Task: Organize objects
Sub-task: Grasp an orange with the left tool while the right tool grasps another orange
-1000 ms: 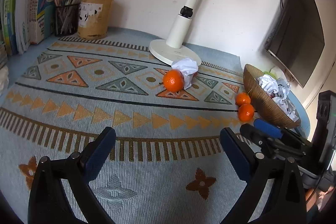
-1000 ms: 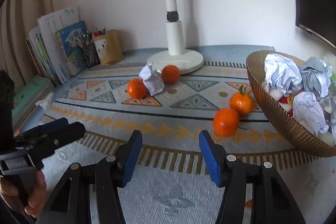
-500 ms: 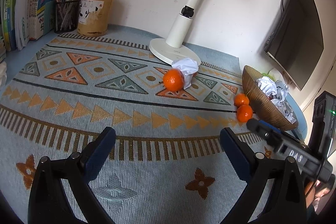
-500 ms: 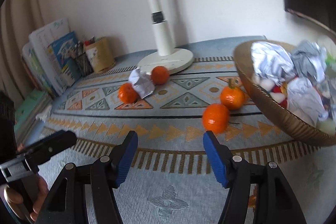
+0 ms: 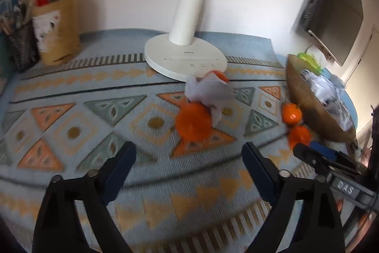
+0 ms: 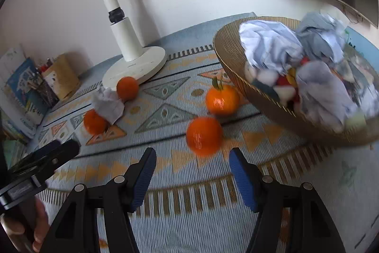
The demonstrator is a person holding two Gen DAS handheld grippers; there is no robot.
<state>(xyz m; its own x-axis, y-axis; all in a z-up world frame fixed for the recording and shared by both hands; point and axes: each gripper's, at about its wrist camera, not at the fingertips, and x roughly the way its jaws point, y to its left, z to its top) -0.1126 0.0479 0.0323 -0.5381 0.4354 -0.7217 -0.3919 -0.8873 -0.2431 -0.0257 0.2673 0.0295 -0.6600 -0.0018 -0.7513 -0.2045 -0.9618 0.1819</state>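
Several oranges lie on the patterned mat. In the left wrist view an orange (image 5: 193, 121) sits just ahead of my left gripper (image 5: 189, 158), whose jaws are closing with nothing between them. A crumpled white paper (image 5: 209, 91) leans on that orange, and another orange (image 5: 219, 75) peeks out behind it. In the right wrist view my right gripper (image 6: 191, 158) is open, with the nearest orange (image 6: 204, 135) just beyond its tips. A stemmed orange (image 6: 222, 98) lies by the woven basket (image 6: 233, 56), which holds crumpled papers (image 6: 270, 42).
A white lamp base (image 5: 184, 56) stands at the back middle. A tan pen holder (image 5: 56, 27) and a mesh cup (image 5: 20, 44) stand back left, with books (image 6: 21, 84) beside them. A dark monitor (image 5: 334, 16) hangs right. A hand (image 6: 35, 229) holds the left gripper's handle.
My left gripper has moved forward toward the orange beside the paper and its jaws have narrowed. The right gripper has rolled and come closer to the nearest orange.
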